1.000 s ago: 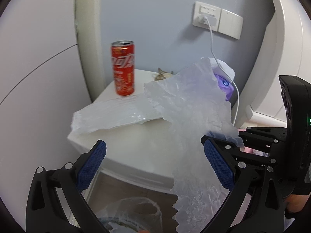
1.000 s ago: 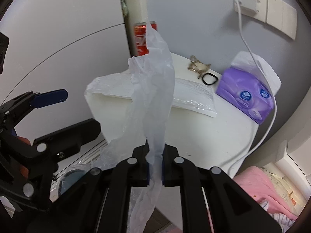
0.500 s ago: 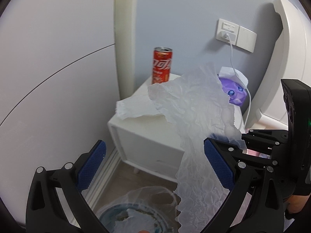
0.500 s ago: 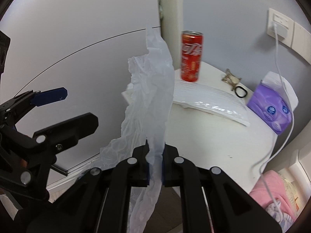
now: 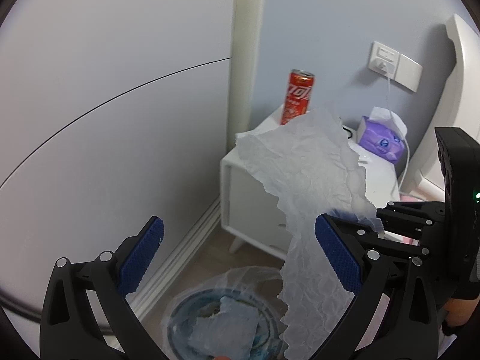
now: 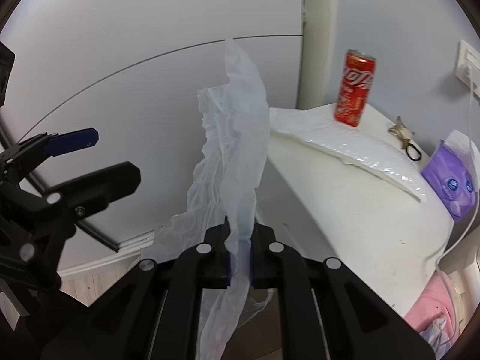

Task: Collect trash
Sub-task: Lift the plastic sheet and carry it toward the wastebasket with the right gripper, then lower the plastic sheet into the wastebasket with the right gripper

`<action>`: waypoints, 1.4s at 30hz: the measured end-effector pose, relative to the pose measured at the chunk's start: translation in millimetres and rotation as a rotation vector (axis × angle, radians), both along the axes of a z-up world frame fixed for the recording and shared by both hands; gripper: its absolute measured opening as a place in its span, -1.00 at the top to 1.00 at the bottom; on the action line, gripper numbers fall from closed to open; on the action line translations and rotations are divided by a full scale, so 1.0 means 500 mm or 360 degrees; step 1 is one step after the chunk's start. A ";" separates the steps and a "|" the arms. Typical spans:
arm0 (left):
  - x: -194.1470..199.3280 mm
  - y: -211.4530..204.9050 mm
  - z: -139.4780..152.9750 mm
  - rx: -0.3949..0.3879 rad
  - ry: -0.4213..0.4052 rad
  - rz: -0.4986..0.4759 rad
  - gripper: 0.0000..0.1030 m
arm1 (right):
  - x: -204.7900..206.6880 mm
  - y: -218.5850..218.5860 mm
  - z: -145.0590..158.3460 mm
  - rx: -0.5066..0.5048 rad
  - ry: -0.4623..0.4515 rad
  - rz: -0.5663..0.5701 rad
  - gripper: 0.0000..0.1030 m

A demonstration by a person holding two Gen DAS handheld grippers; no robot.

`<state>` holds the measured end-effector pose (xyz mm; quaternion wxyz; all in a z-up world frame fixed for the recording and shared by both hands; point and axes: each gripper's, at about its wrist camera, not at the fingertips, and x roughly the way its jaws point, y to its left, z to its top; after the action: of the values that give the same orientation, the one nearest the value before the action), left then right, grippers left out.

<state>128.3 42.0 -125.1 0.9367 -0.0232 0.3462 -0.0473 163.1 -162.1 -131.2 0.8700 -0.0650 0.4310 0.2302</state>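
Observation:
My right gripper (image 6: pixel 240 249) is shut on a crinkled sheet of clear plastic wrap (image 6: pixel 237 162), which stands up above the pads and trails below them. In the left wrist view the same plastic wrap (image 5: pixel 306 180) hangs in front of the white nightstand (image 5: pixel 249 198) and above a lined trash bin (image 5: pixel 222 315) on the floor. My left gripper (image 5: pixel 237 255) is open, its blue pads wide apart over the bin, nothing between them. A red soda can (image 6: pixel 355 87) and a flat white bubble mailer (image 6: pixel 345 147) rest on the nightstand.
A purple tissue pack (image 6: pixel 453 186), keys with a black ring (image 6: pixel 405 141) and a white charging cable (image 6: pixel 459 234) share the nightstand top. A wall socket (image 5: pixel 393 66) is behind. A grey wall with a white skirting board (image 5: pixel 177 258) runs along the left. Pink bedding (image 6: pixel 432 309) lies at the right.
Both grippers have drawn back and leftward from the nightstand, carrying the plastic wrap away from its top. The trash bin has come into fuller view under the left gripper.

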 end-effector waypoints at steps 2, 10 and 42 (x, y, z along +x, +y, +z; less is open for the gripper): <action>-0.018 0.018 -0.007 -0.0014 0.0006 0.0047 -0.91 | -0.005 0.017 -0.008 -0.0007 0.0010 0.0039 0.82; -0.079 0.085 -0.042 -0.0034 0.0056 0.0207 -0.91 | -0.030 0.086 -0.040 -0.0034 0.0039 0.0203 0.82; -0.064 0.173 -0.341 -0.0009 0.0364 0.0206 -0.91 | -0.041 0.227 -0.410 -0.0292 0.0442 0.0526 0.82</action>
<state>96.1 128.4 -295.5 0.8921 -0.0536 0.4484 0.0153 142.8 -48.5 -336.3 0.7434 -0.1814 0.5492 0.3360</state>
